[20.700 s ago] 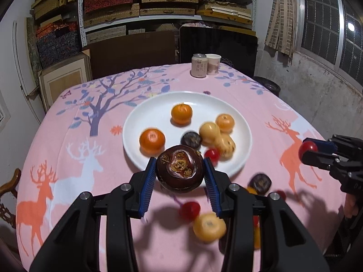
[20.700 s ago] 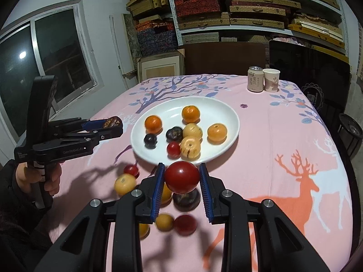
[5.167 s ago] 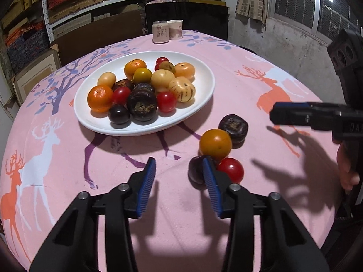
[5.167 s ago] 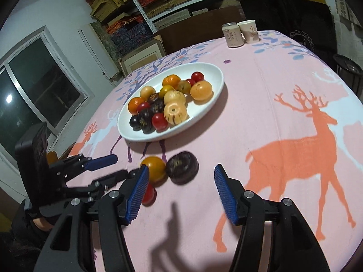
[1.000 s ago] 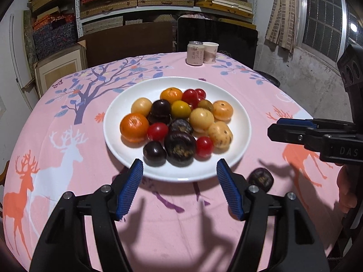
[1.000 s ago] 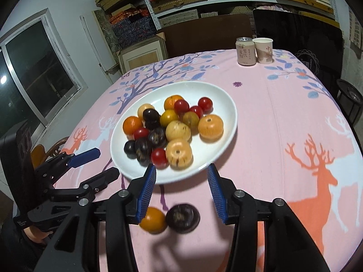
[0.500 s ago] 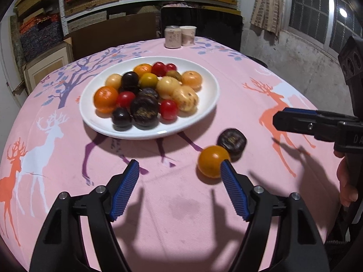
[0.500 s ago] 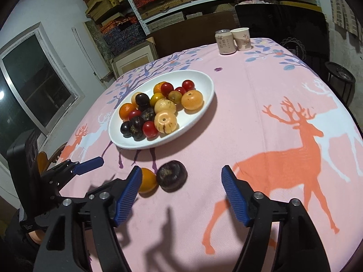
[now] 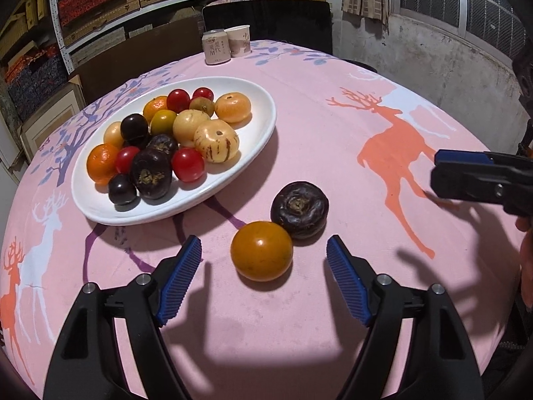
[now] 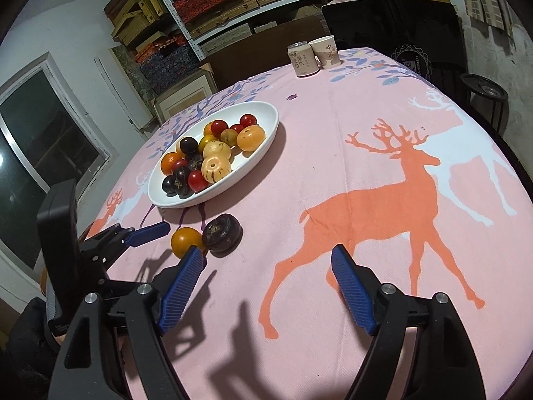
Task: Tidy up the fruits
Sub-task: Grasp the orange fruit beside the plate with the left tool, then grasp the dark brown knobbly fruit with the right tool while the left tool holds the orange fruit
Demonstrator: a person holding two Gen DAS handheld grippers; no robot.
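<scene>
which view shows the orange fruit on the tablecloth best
The left wrist view: the orange fruit lies whole and close, centred ahead of the left gripper, touching the dark fruit. In the right wrist view it is smaller, off to the left, its lower edge hidden behind a finger of the right gripper.

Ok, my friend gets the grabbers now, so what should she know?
Left gripper: jaws opening, nothing gripped; the round orange fruit lies on the cloth between its fingers, untouched.
Right gripper: jaws opening, nothing between them, over the pink deer-print tablecloth.
Dark purple, flattened round fruit lies touching the orange one, beside the white oval plate.
Done: the plate holds a pile of red, orange, yellow and dark fruits.
Left: those two fruits are not on the plate yet.
</scene>
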